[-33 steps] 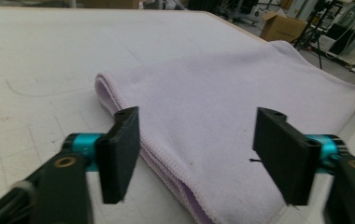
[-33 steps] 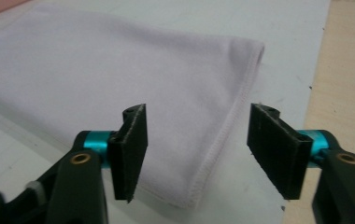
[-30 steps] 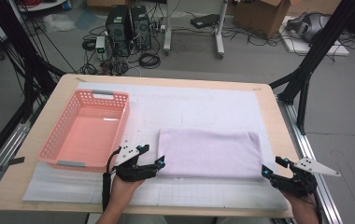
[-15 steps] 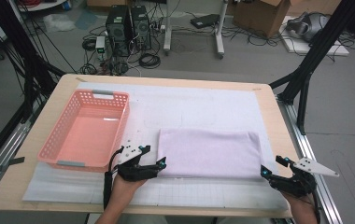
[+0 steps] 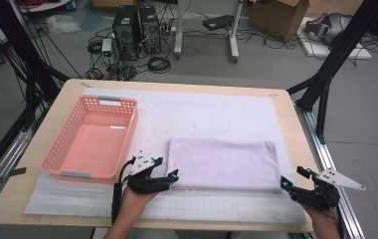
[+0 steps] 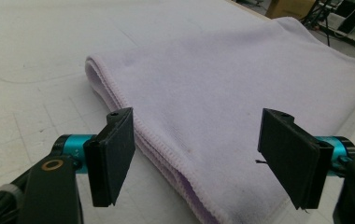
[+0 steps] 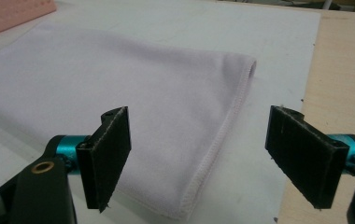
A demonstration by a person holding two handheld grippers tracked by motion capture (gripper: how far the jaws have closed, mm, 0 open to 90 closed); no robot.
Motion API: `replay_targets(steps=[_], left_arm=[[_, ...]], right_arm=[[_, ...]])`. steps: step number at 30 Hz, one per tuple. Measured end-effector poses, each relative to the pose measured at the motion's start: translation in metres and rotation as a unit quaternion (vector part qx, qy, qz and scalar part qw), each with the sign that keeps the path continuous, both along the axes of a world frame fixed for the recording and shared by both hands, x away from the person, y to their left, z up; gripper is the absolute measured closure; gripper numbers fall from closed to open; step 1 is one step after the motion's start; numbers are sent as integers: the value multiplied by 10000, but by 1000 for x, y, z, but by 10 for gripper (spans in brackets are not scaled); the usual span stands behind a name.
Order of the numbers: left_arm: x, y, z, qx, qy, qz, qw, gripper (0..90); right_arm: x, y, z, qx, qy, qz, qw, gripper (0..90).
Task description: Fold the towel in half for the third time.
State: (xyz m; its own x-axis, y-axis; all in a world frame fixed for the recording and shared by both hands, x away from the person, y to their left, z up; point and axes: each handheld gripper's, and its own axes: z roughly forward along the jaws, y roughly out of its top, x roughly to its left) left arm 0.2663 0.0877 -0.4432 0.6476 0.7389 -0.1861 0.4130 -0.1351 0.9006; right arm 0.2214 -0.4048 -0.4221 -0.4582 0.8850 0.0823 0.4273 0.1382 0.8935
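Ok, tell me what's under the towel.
The folded lilac towel lies on a white mat that covers the table. Its stacked layers show at the near corner; anything between or beneath them is covered.

Both forearms came in from the bottom edge of the high view, one gripper per hand. Left gripper (image 5: 173,177) sat low, pointing right, jaws spread wide with nothing between the pads. Left hand (image 5: 130,206) wrapped the handle from below, cable trailing back along the forearm. Right gripper (image 5: 291,180) sat low, pointing left, jaws also wide apart and empty. Right hand (image 5: 321,219) was behind it, grey plate on top.
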Motion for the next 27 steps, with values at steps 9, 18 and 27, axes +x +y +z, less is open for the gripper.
replay_targets(steps=[9,18,27], left_arm=[[3,-3,-5,425,295,292,9982,381],[8,-10,-9,654,774,169,9947,436],[7,-18,-9,723,859,241,9934,548]], right_arm=[[-2,1,0,1,-10,90,10000,214],[-6,4,-1,-63,54,102,9999,215],[-3,10,1,-4,136,148,9998,211]])
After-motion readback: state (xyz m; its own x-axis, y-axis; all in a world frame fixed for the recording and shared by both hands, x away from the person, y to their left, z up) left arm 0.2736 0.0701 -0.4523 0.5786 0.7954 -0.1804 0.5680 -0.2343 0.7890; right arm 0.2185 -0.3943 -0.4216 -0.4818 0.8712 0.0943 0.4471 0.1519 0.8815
